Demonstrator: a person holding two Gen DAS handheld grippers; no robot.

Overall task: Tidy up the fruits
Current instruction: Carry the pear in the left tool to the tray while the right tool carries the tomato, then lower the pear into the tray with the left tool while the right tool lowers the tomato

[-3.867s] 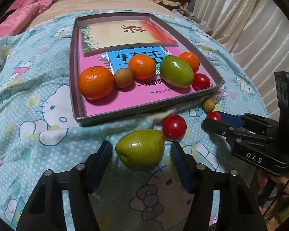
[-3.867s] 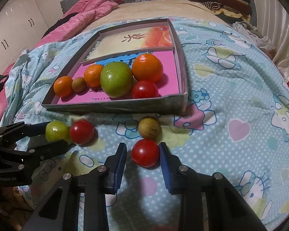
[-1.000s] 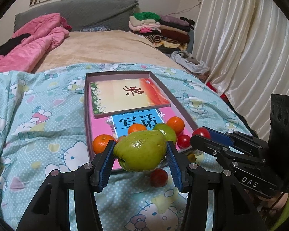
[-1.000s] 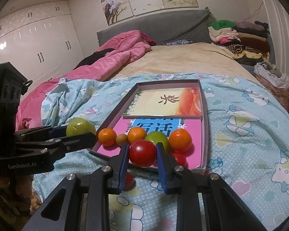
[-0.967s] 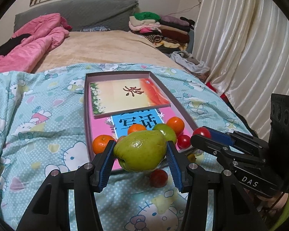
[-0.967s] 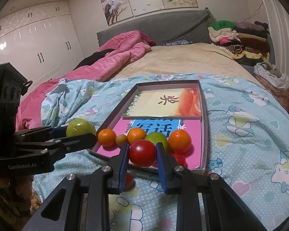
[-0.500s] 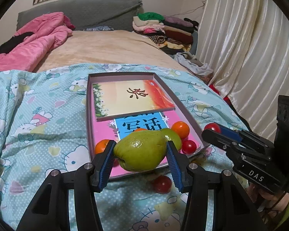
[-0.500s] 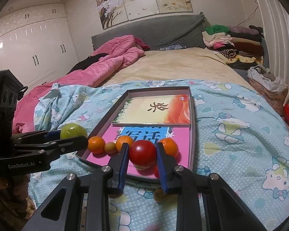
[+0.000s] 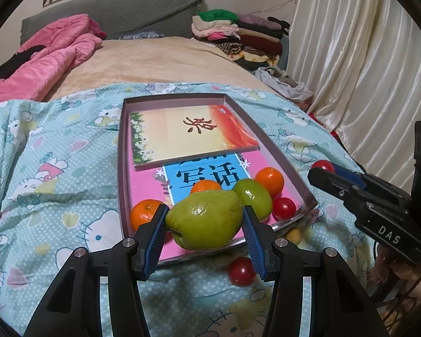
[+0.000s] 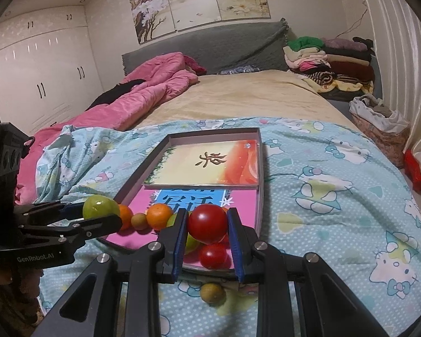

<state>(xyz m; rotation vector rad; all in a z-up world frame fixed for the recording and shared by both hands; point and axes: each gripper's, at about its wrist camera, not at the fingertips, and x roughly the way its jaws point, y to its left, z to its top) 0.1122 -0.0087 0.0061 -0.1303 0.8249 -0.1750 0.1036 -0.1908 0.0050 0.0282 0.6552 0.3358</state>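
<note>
Fruits are up off the bed now: left tool (image 9: pixel 205 221) clamps a green pear (image 9: pixel 203 220), right tool (image 10: pixel 207 231) a tomato (image 10: pixel 207 223), both poised over the tray (image 9: pixel 283 160).

orange (image 9: pixel 205 186): we see only its top behind the guava (image 9: pixel 205 219)
green fruit (image 10: pixel 192 242): we find it mostly hidden by the right gripper (image 10: pixel 207 224)
</note>
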